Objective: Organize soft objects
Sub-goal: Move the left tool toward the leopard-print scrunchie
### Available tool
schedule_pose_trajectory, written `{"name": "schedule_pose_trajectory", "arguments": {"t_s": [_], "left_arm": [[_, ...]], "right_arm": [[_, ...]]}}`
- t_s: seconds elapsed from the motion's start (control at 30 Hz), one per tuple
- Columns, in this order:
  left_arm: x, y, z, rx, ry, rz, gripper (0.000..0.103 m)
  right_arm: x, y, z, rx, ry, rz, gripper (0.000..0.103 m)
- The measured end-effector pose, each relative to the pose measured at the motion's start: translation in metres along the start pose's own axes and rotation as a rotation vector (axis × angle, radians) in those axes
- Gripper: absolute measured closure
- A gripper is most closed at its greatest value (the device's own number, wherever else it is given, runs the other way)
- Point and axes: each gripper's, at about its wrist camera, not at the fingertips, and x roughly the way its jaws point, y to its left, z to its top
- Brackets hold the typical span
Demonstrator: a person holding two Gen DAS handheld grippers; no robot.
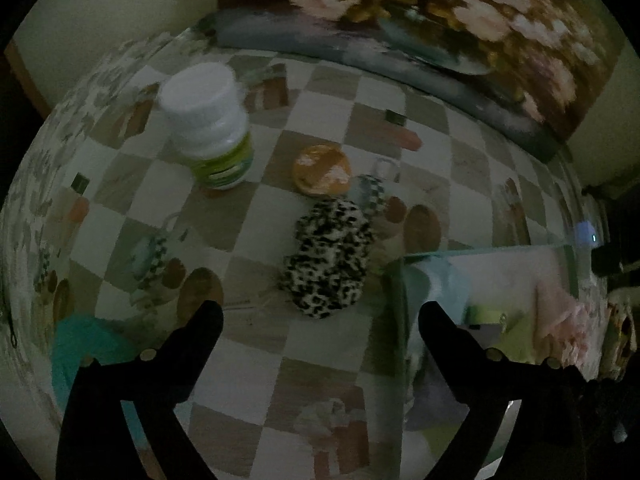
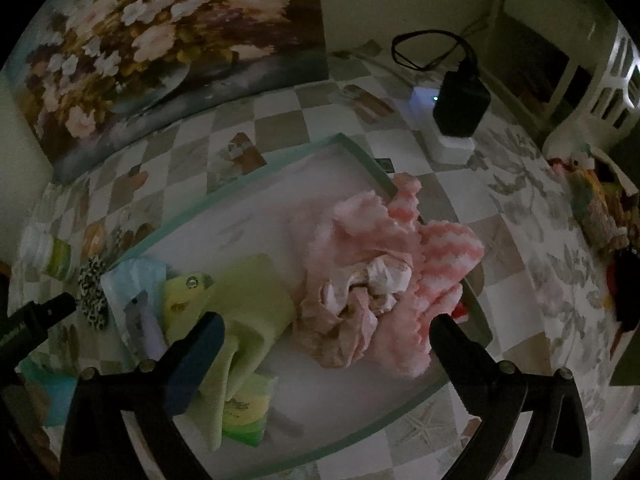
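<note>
Left wrist view: left gripper (image 1: 320,320) angled steeply down, jaws wide apart and empty, leopard-print scrunchie (image 1: 326,258) at 12 o'clock; right wrist view: right gripper (image 2: 326,336) likewise apart, pink cloth (image 2: 400,248) in glass tray (image 2: 224,196) at 1 o'clock.

Both views look steeply down from close above a table under a checked cloth (image 1: 256,344), each along its own gripper's two dark fingers at the near edge. The left wrist view faces the open cloth, with a white bottle (image 1: 208,128) far left and a clear tray (image 1: 480,256) cut off at right. The right wrist view sits over that tray (image 2: 360,148). Both share the tray, the leopard-print scrunchie (image 1: 326,256) (image 2: 94,292), the bottle (image 2: 48,254) and the far flower painting (image 1: 420,8) (image 2: 160,32).
</note>
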Motion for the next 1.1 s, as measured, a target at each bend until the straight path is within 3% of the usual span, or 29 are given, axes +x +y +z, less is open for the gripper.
{"name": "schedule_pose_trajectory", "arguments": {"t_s": [0.37,0.63,0.77,1.1], "left_arm": [[-0.01,0.045,0.014,-0.106,-0.04,0.034,0.005],[-0.017,0.082,0.021,-0.211,-0.061,0.038,0.0],[-0.02,0.095,0.022,-0.246,-0.072,0.04,0.0],[-0.023,0.09,0.026,-0.216,-0.111,0.018,0.0]], "right_arm": [[-0.002,0.026,-0.003,-0.07,-0.003,0.001,0.0],[-0.002,0.069,-0.013,-0.153,0.012,0.092,0.0],[-0.002,0.089,-0.019,-0.187,0.005,0.094,0.0],[0.001,0.123,-0.027,-0.258,0.004,0.153,0.0]]}}
